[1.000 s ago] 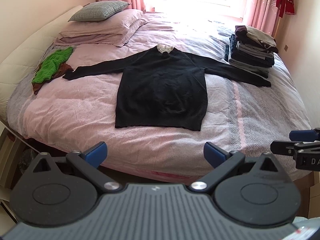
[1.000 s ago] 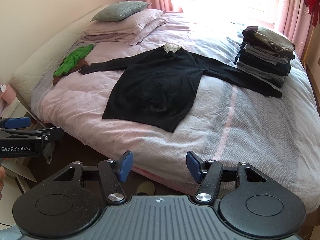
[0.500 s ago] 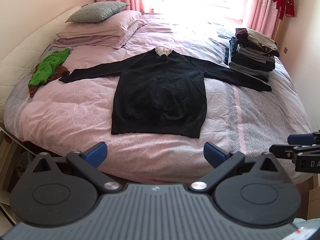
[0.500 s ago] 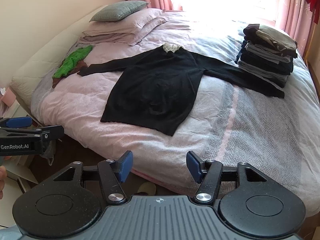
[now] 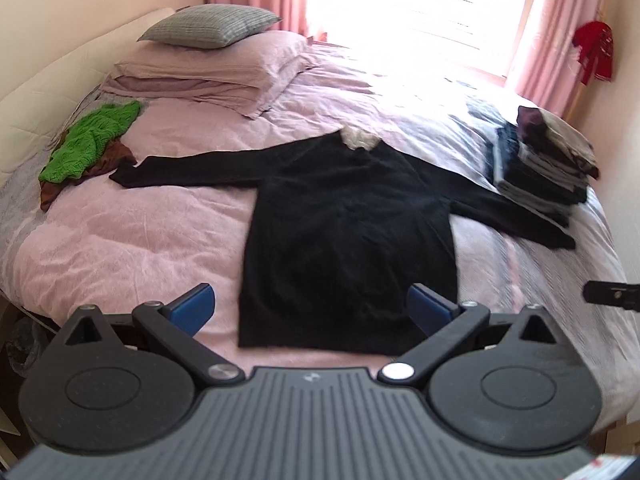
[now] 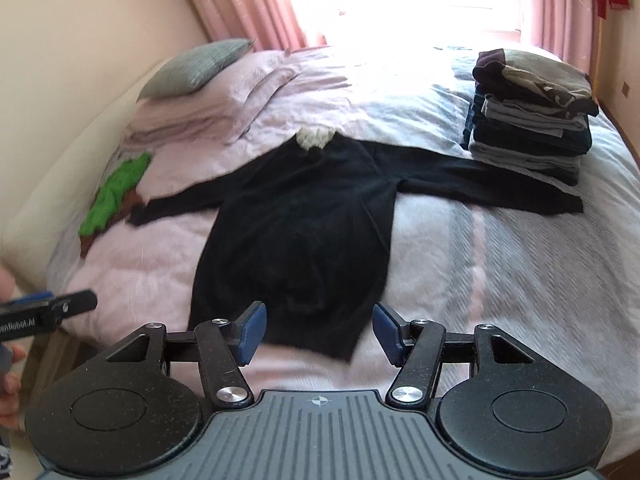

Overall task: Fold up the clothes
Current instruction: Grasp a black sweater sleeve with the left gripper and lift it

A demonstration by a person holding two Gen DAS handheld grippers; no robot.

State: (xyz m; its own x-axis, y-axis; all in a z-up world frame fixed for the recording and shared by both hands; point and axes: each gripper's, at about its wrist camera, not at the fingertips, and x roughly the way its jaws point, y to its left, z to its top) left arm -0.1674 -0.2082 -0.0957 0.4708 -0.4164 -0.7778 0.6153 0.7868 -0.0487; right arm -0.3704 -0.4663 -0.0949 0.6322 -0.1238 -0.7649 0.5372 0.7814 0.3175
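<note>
A black long-sleeved sweater (image 5: 348, 236) (image 6: 304, 232) with a pale collar lies flat on the bed, both sleeves spread out sideways. My left gripper (image 5: 310, 310) hovers open just above the sweater's hem, nothing between its blue pads. My right gripper (image 6: 318, 334) is open too, held over the hem's right part. The right gripper's tip (image 5: 612, 294) shows at the right edge of the left wrist view. The left gripper's body (image 6: 44, 312) shows at the left edge of the right wrist view, with a hand on it.
A stack of folded clothes (image 5: 548, 160) (image 6: 532, 112) sits on the bed's right side, beside the right sleeve end. A crumpled green garment (image 5: 90, 140) (image 6: 114, 192) lies at the left, near the pillows (image 5: 212, 64). The pink duvet (image 5: 132, 240) covers the bed.
Both grippers have moved forward towards the bed; the sweater now looks larger and its hem sits just ahead of the fingers. Both stay open.
</note>
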